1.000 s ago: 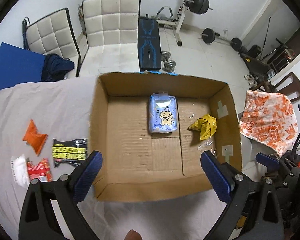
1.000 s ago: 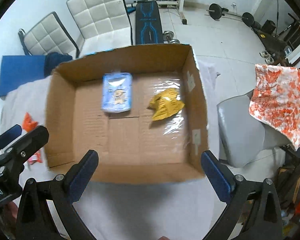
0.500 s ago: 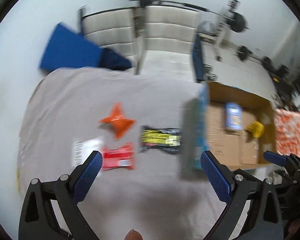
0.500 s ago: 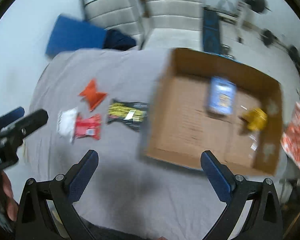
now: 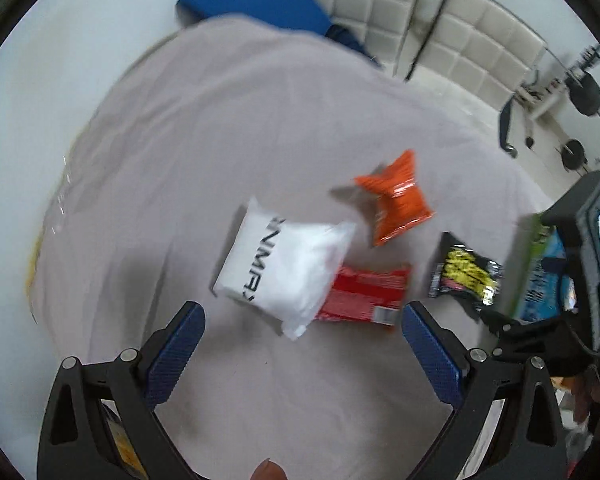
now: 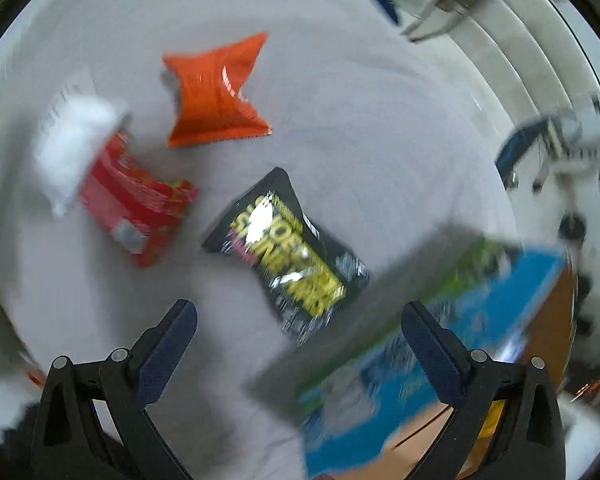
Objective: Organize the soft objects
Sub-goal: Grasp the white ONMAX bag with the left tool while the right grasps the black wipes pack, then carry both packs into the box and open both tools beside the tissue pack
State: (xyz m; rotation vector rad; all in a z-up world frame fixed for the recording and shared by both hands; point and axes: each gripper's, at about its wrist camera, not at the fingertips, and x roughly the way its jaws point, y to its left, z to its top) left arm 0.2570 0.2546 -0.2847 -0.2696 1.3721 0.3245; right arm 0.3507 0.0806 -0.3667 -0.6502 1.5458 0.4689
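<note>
Grey cloth [image 5: 228, 128] | we count four soft packs left out mid-table: white pack [image 5: 286, 266] overlapping red pack [image 5: 364, 294], orange pack [image 5: 398, 200], black pack [image 6: 288, 248] nearest the box [image 6: 440, 344] at the right edge | left gripper [image 5: 302, 338] and right gripper [image 6: 300, 334] hover above them, fingers wide apart, empty.

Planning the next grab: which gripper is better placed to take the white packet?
Left. The left gripper, open, has the white packet centred just ahead of its fingers. The right gripper, open too, faces the black packet instead.
</note>
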